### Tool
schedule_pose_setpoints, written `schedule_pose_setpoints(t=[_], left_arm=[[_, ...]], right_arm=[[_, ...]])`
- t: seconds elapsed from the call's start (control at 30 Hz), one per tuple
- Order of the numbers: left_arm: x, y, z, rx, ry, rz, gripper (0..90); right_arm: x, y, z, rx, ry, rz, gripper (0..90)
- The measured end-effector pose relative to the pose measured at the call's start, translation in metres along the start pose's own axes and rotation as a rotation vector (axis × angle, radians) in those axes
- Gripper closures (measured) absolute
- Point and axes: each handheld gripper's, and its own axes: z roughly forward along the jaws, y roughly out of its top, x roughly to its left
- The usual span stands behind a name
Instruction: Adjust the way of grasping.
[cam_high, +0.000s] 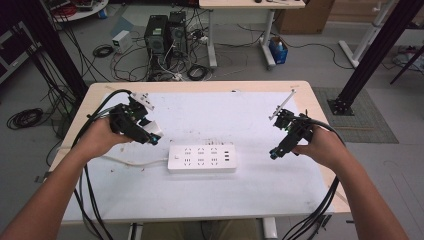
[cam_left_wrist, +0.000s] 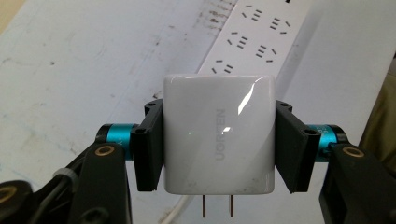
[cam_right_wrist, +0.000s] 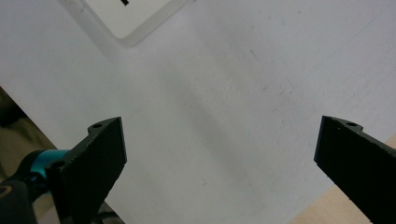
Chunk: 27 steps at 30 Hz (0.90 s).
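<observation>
Left tool (cam_left_wrist: 218, 140) around UGREEN charger (cam_left_wrist: 218, 135)

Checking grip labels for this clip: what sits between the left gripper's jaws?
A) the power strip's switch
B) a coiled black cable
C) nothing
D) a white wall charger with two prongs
D: in the left gripper view the left gripper is clamped on both sides of a white wall charger, its two prongs showing below.

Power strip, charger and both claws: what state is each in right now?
Power strip: flat on the table, every socket empty.
Charger: clamped in the left claw, unplugged, prongs bare.
Left claw: shut on the charger.
Right claw: open, holding nothing.
</observation>
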Motion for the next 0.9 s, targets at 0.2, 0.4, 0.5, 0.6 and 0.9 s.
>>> schedule_pose_setpoints(t=[0.2, 0.4, 0.5, 0.6, 0.9], left_arm=[[-0.009, 0.018, 0.011, 0.003, -0.037, 0.046, 42.6], [-0.017, 0.033, 0.023, 0.016, -0.070, 0.118, 42.6], [-0.018, 0.036, 0.025, 0.016, -0.073, 0.128, 42.6], [-0.024, 0.042, 0.032, -0.053, -0.091, 0.157, 42.6], [-0.035, 0.048, 0.049, -0.160, -0.096, 0.199, 42.6]], right_arm=[[0.006, 0.006, 0.000, -0.062, -0.004, 0.075, 1.6], [0.011, 0.011, 0.005, -0.092, 0.032, 0.206, 2.7], [0.013, 0.012, 0.007, -0.104, 0.052, 0.229, 3.9], [0.016, 0.015, 0.010, -0.124, 0.099, 0.288, 3.9], [0.023, 0.028, 0.011, -0.189, 0.216, 0.351, 3.9]])
